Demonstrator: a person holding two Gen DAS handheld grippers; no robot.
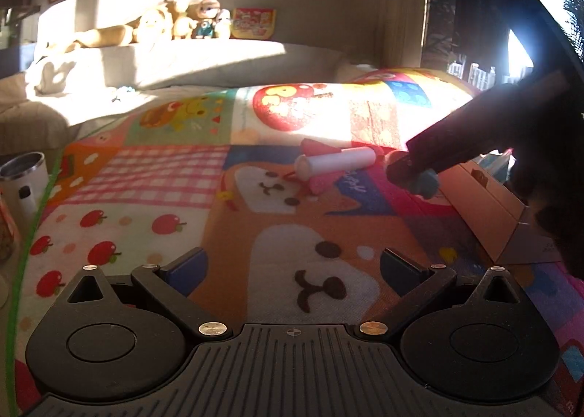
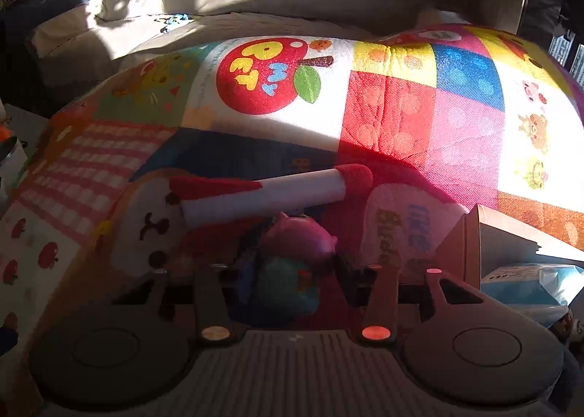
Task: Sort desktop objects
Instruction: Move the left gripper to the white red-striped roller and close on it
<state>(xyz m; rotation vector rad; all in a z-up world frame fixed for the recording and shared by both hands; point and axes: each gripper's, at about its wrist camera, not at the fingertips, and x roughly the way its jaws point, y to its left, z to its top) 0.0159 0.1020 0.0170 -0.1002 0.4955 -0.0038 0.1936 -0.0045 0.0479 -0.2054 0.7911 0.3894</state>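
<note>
We've got R gripper (image 2: 292, 271) jaws clamped on small pink-and-teal rubbery toy figure (image 2: 295, 253) at frame centre for boxing into tan cardboard box (image 2: 471, 245), L gripper (image 1: 292, 267) jaws wide, idle.

Plush toys (image 1: 182, 21) on sofa back (image 1: 204, 56); steel tumbler (image 1: 23, 180) at left.

My left gripper (image 1: 292, 265) sits low and points a bit down, its two blue-tipped fingers (image 1: 188, 267) spread wide apart with nothing between them. My right gripper (image 2: 288, 271) tips down more, and its fingers are squeezed in on both sides of a small toy (image 2: 292, 256), holding it
</note>
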